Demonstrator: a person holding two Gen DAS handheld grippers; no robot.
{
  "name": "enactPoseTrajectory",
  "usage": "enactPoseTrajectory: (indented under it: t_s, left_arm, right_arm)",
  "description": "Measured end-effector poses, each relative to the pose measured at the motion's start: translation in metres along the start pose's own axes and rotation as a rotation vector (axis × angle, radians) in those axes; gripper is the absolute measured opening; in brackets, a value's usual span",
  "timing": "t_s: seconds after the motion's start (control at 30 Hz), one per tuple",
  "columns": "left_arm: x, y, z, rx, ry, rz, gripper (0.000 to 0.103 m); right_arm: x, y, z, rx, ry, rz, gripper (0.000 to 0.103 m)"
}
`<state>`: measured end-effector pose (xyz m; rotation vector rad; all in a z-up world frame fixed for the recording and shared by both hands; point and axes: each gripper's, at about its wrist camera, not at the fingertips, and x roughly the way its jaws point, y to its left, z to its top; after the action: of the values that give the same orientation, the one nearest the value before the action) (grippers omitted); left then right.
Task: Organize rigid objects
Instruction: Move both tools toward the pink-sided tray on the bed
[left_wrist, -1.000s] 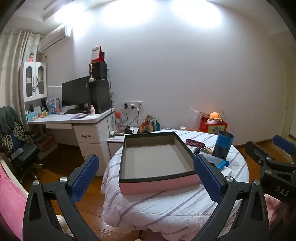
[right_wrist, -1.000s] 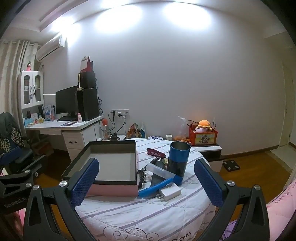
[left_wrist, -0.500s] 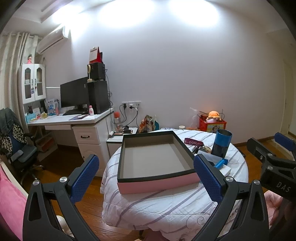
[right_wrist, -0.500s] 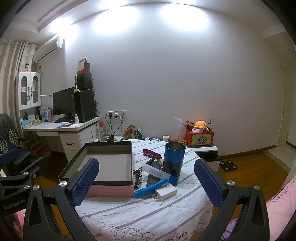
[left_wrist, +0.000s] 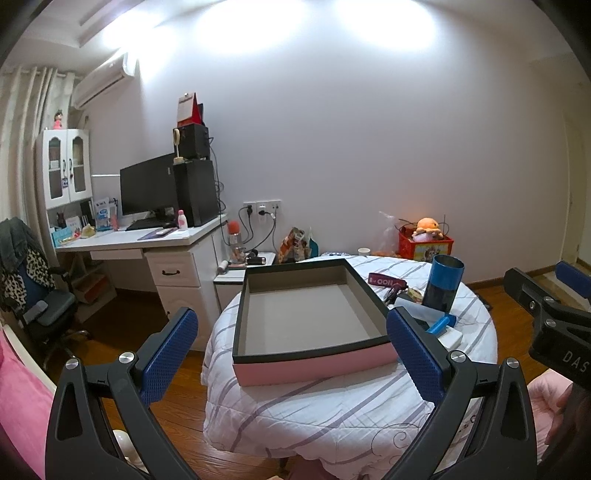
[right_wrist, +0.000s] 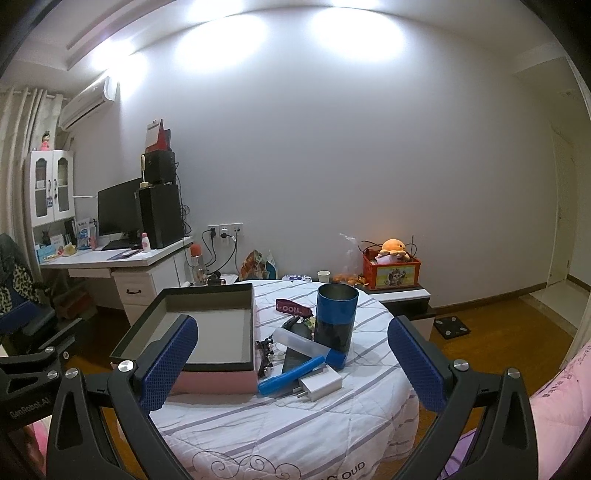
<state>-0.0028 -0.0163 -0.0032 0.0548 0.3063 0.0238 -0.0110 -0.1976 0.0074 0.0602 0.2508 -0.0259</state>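
Note:
An empty pink box (left_wrist: 314, 363) (right_wrist: 212, 382) with a black rim rests on the round striped table (left_wrist: 332, 413) (right_wrist: 288, 421). To its right lie a tall blue and black cup (right_wrist: 337, 318) (left_wrist: 442, 281), a blue pen-like stick (right_wrist: 290, 376), a white charger (right_wrist: 320, 384), a clear tube (right_wrist: 297, 341), a dark flat case (right_wrist: 295, 360), a hair clip (right_wrist: 266, 357) and a maroon tag (right_wrist: 291, 306) (left_wrist: 386, 282). My left gripper (left_wrist: 291, 354) hangs open short of the table, facing the box. My right gripper (right_wrist: 291, 363) is open too, back from the small items.
A white desk (left_wrist: 147, 240) with a monitor stands at the left wall, an office chair (left_wrist: 40, 310) beside it. A low cabinet (right_wrist: 402, 299) carrying a red box (right_wrist: 391, 271) sits behind the table. Wooden floor (right_wrist: 498, 328) lies to the right. A hand (left_wrist: 550, 402) holds the right gripper's handle.
Both grippers have drifted slightly back and up from the table, so the box and items sit a little lower and smaller. Both jaws stay wide apart; nothing on the table moved.

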Motion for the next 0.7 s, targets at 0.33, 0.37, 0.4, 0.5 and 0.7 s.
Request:
enactPoseTrajectory:
  t_s: [0.33, 0.37, 0.4, 0.5, 0.7]
  left_arm:
    - [-0.0001, -0.001, -0.0001, 0.004, 0.001, 0.001, 0.103]
    - [-0.0005, -0.0008, -0.0002, 0.005, 0.001, -0.001, 0.103]
    - [-0.0001, -0.0011, 0.0001, 0.005, 0.002, -0.002, 0.103]
    - [0.0002, -0.0018, 0.0003, 0.005, 0.003, 0.001, 0.103]
    - [0.0002, -0.0018, 0.0003, 0.007, 0.003, -0.001, 0.103]
  right_arm:
    - [0.0034, -0.002, 0.0001, -0.001, 0.011, 0.002, 0.103]
    - [0.0034, -0.0019, 0.0004, -0.002, 0.011, 0.002, 0.103]
    - [0.0028, -0.0022, 0.0, -0.001, 0.008, 0.0, 0.103]
    - [0.0038, -0.002, -0.0005, -0.004, 0.009, -0.001, 0.103]
    - [0.0035, -0.0013, -0.002, -0.007, 0.013, -0.005, 0.103]
